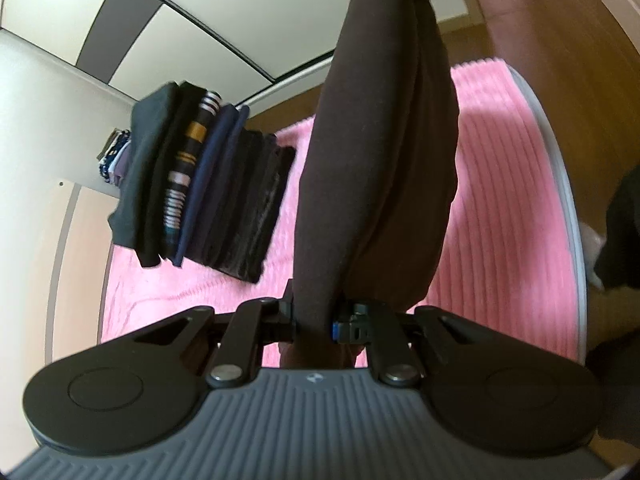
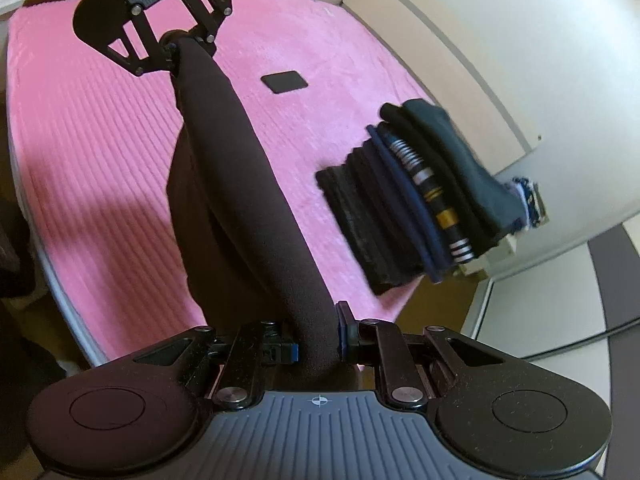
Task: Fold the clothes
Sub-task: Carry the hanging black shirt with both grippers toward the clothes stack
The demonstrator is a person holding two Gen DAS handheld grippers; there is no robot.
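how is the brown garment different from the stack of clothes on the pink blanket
The brown garment is one plain piece, bunched and stretched in the air between the left gripper and the right gripper; the stack of clothes is several pieces, dark with one striped, folded. The garment is clamped at both ends, while the stack rests untouched on the pink blanket. Both are dark fabric above the same blanket.

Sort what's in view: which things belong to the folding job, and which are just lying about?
In the job:
- dark brown garment, stretched between both tongs
- left tongs, shut on it
- right tongs, shut on it
- stack of folded clothes
- pink blanket, the work surface

Lying about:
- small black square on the blanket
- white cabinet
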